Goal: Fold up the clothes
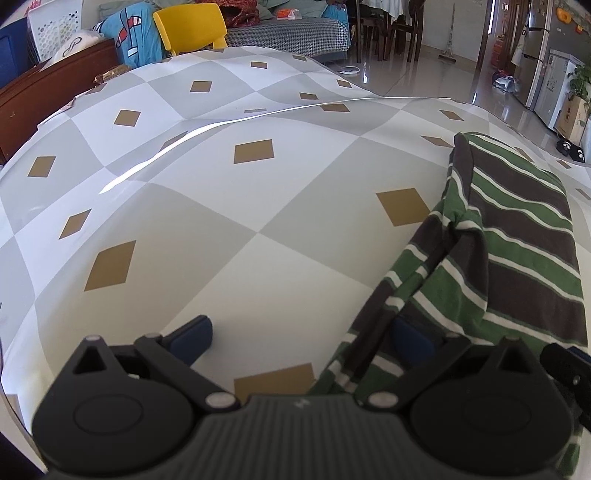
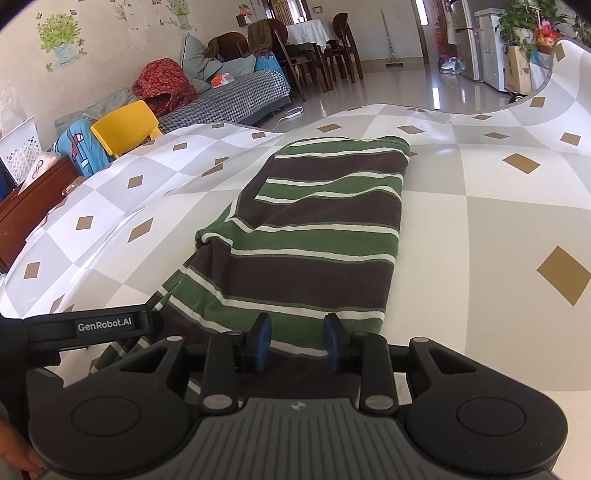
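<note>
A striped shirt (image 2: 317,229) lies folded into a long soft band on a table covered with a glossy cloth (image 1: 258,192) of grey and white checks and small tan diamonds. The knit is matte and slightly fuzzy, with broad dark brown and green bars edged by thin white lines. Its far end is squared off and flat; its near left edge bunches into loose folds, where a sleeve-like flap (image 1: 417,280) trails toward the near table edge. A bright crease runs across the cloth to the left of the shirt.

The right gripper (image 2: 297,341) sits at the shirt's near end. Its two blue pads (image 2: 263,339) stand a little apart with the near hem of the shirt lying between and just under them; the pads do not press the fabric, so the grip is released. The left gripper (image 1: 301,336) is at the shirt's near left corner, jaws spread wide. One blue pad (image 1: 194,338) rests over bare cloth left of the shirt, and the other pad (image 1: 410,338) is partly hidden under the trailing folds; nothing is pinched.

Beyond the table's far edge, behind the shirt, stand a yellow plastic chair (image 2: 125,127) and a sofa with a houndstooth cover (image 2: 236,98) carrying heaped clothes. A white perforated basket (image 1: 55,26) stands to the far left; its contents cannot be made out.
</note>
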Demonstrator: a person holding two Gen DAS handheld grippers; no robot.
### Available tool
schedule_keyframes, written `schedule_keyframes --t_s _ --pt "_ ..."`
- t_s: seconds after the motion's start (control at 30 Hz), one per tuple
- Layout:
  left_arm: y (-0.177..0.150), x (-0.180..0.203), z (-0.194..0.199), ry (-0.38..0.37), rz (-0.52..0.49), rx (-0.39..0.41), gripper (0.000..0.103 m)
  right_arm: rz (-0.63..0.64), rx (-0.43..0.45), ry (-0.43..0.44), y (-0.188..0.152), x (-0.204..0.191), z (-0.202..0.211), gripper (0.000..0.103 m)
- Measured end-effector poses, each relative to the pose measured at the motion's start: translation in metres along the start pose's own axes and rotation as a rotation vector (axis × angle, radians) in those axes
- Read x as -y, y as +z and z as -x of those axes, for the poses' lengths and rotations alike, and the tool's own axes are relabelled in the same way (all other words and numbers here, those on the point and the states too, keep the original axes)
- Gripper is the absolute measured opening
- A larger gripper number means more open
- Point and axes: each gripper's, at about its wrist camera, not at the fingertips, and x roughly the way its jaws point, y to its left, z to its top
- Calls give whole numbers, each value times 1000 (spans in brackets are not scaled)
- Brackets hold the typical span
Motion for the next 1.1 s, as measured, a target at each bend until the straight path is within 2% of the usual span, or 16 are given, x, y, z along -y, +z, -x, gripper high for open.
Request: schedule_keyframes --t_s 0.27,0.47,0.63,0.87,1.0,1.1 --pt "1 -3 0 -3 9 -10 103 29 -5 -2 0 -3 1 34" --pt "0 -1 5 2 1 -11 103 62 -41 -2 8 -5 0 36" --pt "0 8 17 -10 -53 37 103 3 -35 13 19 5 2 36" --pt "-3 25 26 -65 -125 75 103 -42 -48 4 33 24 -1 37" --pt "-8 38 26 -104 -183 70 103 -77 -60 5 40 34 -4 37" --pt "-14 45 19 -117 -216 31 103 -90 -71 5 43 40 -7 37"
